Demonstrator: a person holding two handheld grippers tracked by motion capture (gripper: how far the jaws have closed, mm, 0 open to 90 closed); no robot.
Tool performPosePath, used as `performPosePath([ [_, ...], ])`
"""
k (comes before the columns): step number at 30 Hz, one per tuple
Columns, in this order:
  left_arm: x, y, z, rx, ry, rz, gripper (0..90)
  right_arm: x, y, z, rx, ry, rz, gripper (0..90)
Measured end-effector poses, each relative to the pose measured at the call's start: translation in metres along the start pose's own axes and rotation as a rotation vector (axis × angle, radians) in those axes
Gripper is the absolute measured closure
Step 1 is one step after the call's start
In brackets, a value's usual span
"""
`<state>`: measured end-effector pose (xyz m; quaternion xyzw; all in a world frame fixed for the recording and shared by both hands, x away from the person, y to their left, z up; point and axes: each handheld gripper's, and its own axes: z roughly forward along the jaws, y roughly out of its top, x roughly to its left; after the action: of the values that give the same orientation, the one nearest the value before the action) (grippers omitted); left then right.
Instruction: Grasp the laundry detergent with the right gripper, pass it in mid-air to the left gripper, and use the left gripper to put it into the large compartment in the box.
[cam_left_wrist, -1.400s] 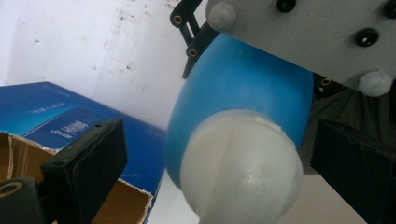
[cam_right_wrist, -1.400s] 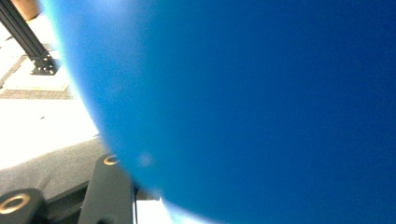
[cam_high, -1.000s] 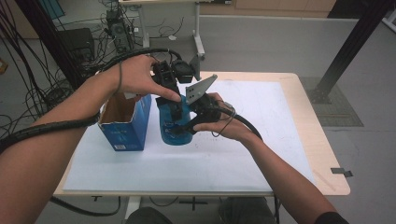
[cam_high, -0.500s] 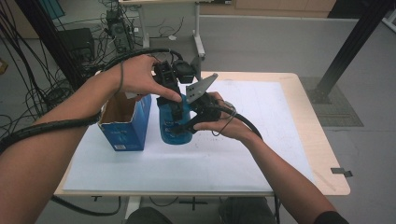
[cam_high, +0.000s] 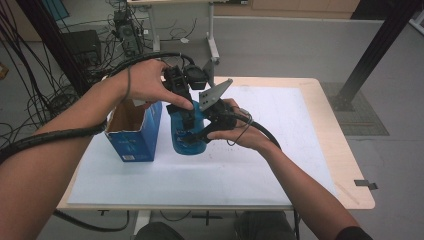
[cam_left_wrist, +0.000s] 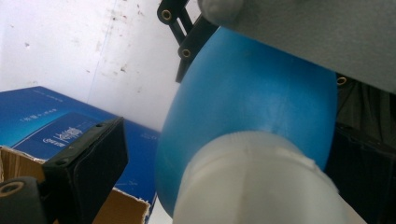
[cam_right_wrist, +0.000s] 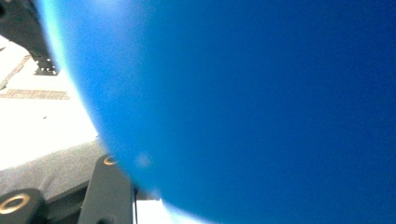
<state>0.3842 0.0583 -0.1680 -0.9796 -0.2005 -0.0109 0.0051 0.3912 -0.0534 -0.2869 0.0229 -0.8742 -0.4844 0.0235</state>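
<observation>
Two grippers met on the blue bottle (cam_high: 187, 135) standing on the surface: right gripper (cam_high: 200, 131) clamping its smooth, likely slippery body, left gripper (cam_high: 186, 112) straddling its white cap (cam_left_wrist: 252, 182), grip unclear.

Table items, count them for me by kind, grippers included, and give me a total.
Blue bottle with a white cap: 1
Open blue cardboard box: 1
White sheet covering the table: 1
Handheld grippers: 2, the left gripper and the right gripper
Total: 5
</observation>
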Motion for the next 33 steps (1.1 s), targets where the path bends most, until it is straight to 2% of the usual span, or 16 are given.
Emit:
performPosePath([
  [11,-0.0007,-0.0012,-0.003,0.005,0.007,0.002,4.8,-0.0002,0.0006,0.0002,0.008,-0.003,-0.001,43.5],
  [20,-0.0019,0.0011,-0.0037,0.008,0.008,0.009,4.8,-0.0006,0.0022,-0.0007,-0.004,-0.01,-0.023,43.5],
  [33,-0.0024,0.0023,-0.0056,0.001,0.014,0.014,5.0,0.0008,0.0023,-0.0024,0.0,-0.006,-0.013,43.5],
])
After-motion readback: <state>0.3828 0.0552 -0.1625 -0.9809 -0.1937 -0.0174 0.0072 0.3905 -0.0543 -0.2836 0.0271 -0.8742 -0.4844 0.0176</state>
